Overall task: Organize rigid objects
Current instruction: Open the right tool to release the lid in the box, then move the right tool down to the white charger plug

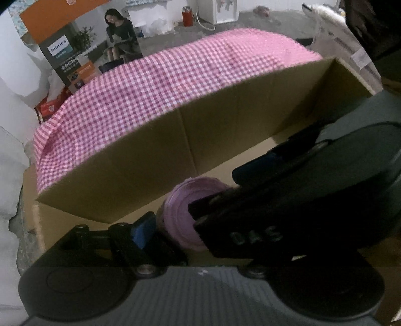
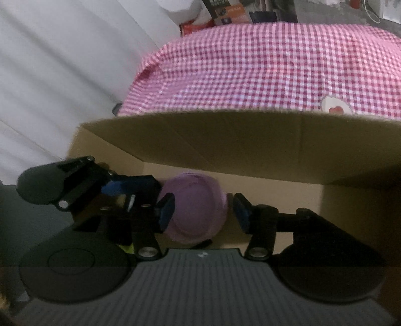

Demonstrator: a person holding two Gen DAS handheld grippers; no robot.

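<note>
A round purple plastic piece, like a lid or small bowl, lies low inside an open cardboard box. My left gripper stands wide around it. Its left blue pad is just beside the purple edge, and its right finger is hidden behind a black finger of the right gripper. In the right wrist view the purple piece sits between the fingers of my right gripper. That gripper is open, with a gap at its right pad. The left gripper's fingers reach in from the left.
The box flap leans toward me over the box floor. Behind it a pink checked cloth covers a table, with a small white and red item on it. A printed carton and a red flask stand on the floor beyond.
</note>
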